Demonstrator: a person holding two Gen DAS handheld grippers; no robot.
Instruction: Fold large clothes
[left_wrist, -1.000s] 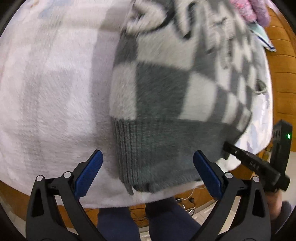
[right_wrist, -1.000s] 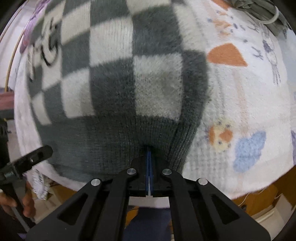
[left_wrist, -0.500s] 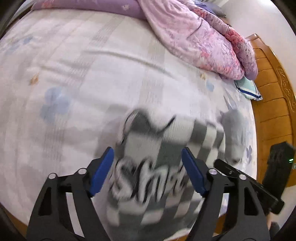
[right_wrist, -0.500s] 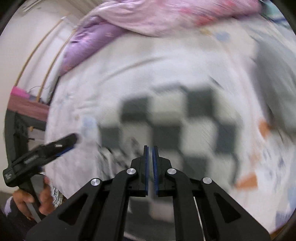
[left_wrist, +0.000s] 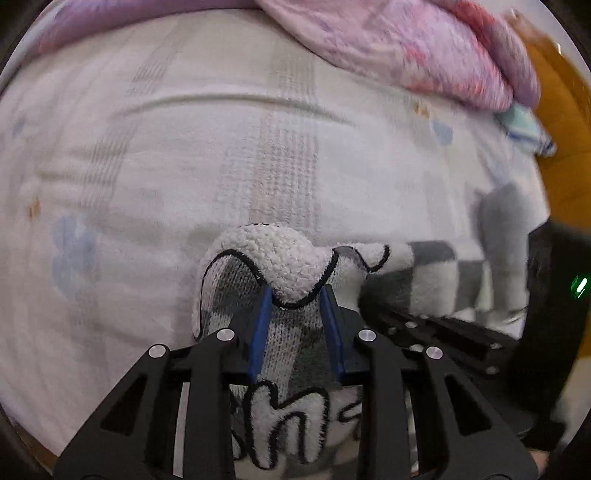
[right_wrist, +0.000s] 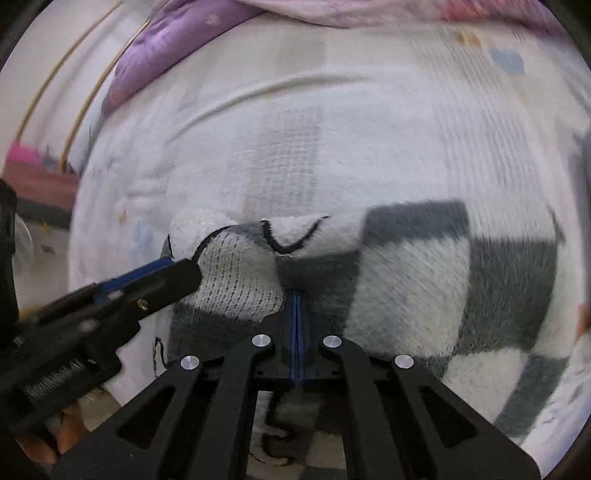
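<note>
Your left claw is closing on a bunched fold of the sweater, which lies at 6 o'clock on the bed, while your right claw, at 3 o'clock of it, pinches the knit, so uneven pulling could skew the fold.

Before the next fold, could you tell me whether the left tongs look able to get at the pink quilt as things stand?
Probably not: the left tongs are closing around the checked sweater, and the pink quilt lies far across the bed.
</note>
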